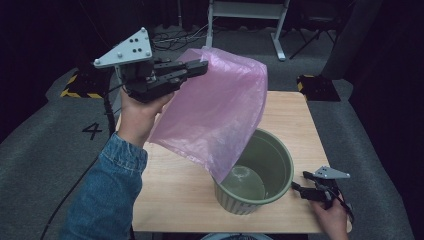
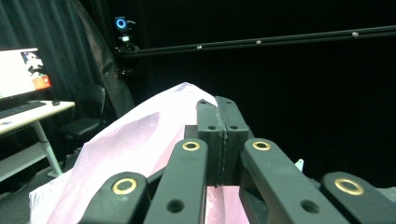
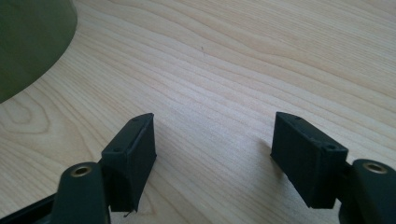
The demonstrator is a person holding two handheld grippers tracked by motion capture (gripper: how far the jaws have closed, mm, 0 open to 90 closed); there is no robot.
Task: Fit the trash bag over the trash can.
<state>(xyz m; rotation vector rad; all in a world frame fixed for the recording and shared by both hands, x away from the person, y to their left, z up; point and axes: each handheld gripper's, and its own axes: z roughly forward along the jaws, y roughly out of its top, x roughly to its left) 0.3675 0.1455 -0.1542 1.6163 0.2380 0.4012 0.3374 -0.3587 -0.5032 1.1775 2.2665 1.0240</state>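
A thin, translucent pink plastic bag [image 1: 212, 110] hangs above a green ribbed waste bin [image 1: 272, 192], its lower tip dipping inside the bin's rim. The left gripper [image 1: 200, 67], jaws pressed together, pinches the bag's top corner high above the bin. The film looks feather-light, limp and slippery, likely best taken at an edge. The right gripper [image 1: 300, 181] rests spread and empty just beside the bin.

I see bright light from above on the pale wooden table [image 1: 290, 115], and the far room is very dark. The thin pink plastic bag [image 1: 215, 110] glows softly. My close black jaws look blurry.
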